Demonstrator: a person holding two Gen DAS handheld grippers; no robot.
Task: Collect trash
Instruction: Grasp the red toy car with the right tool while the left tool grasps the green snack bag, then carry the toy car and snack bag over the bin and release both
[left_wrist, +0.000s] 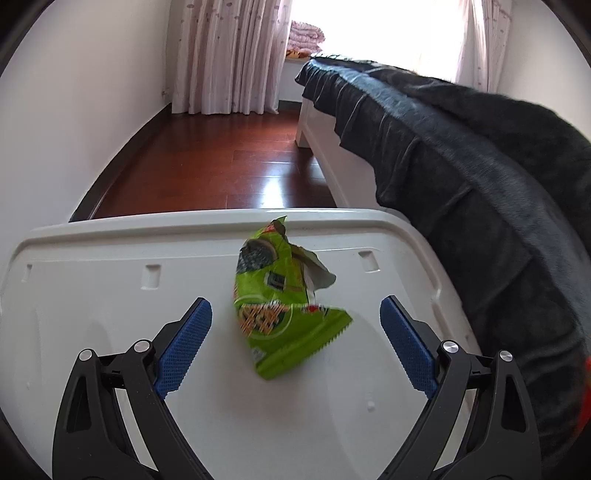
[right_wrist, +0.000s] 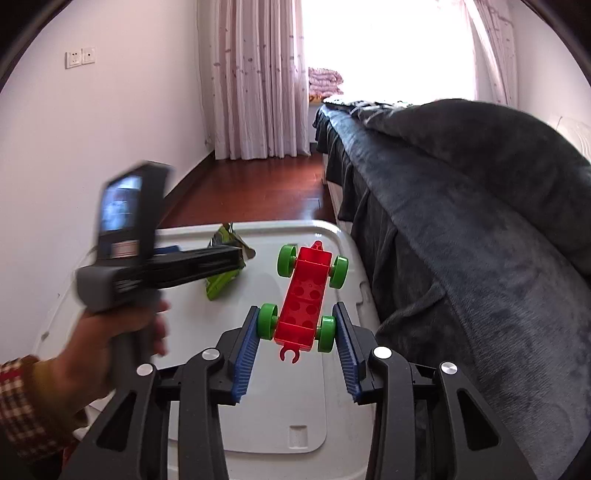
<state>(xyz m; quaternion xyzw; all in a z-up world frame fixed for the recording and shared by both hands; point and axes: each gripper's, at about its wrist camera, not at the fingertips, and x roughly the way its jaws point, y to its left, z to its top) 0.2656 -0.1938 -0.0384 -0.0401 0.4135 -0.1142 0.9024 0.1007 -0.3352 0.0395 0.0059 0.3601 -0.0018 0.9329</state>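
A crumpled green snack wrapper (left_wrist: 284, 299) lies on the white plastic lid (left_wrist: 110, 295) of a storage box. My left gripper (left_wrist: 295, 314) hovers just above it, open wide, one blue pad on each side and neither touching. In the right wrist view the wrapper (right_wrist: 225, 273) is partly hidden behind the left gripper's body, which a person's hand (right_wrist: 110, 339) holds. My right gripper (right_wrist: 297, 321) is shut on a red toy car (right_wrist: 306, 299) with green wheels, its pads pressing the near pair of wheels, the car lifted above the lid (right_wrist: 280, 406).
A bed under a dark grey blanket (left_wrist: 480, 177) runs along the right, close to the box. Red-brown wooden floor (left_wrist: 221, 158) stretches to pink curtains (left_wrist: 229, 55) and a bright window. A white wall (right_wrist: 92, 147) with sockets stands on the left.
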